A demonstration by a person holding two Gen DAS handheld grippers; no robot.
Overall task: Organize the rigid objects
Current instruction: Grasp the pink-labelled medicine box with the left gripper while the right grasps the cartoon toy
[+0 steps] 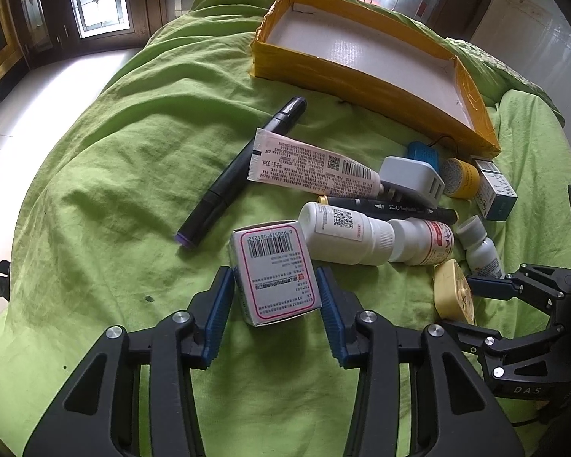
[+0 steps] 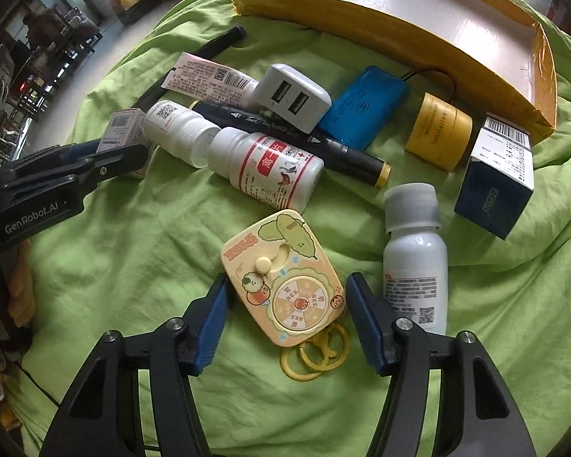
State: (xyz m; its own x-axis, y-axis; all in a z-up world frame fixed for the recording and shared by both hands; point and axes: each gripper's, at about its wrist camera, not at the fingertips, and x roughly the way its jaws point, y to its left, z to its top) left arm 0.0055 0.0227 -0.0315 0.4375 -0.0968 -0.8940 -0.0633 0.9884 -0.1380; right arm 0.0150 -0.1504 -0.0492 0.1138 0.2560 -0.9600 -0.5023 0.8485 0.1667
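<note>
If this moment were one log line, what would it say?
left gripper: jaws around small box | right gripper: open around yellow toy | tray: empty

1. The left gripper point(image 1: 276, 297) is black plastic with angular linkage arms that have triangular cut-outs.
2. Its fingers point(image 1: 220, 316) carry ribbed blue pads.
3. Round silver screws point(image 1: 181, 317) sit at the joints.
4. The right gripper point(image 2: 285, 320) has the same build: black arms, blue ribbed fingers point(image 2: 211, 327), silver screws point(image 2: 402, 323).
5. White lettering reads "GenRobot.AI" on the left gripper's side in the right wrist view; "DAS" shows on the right gripper's body in the left wrist view.
</note>
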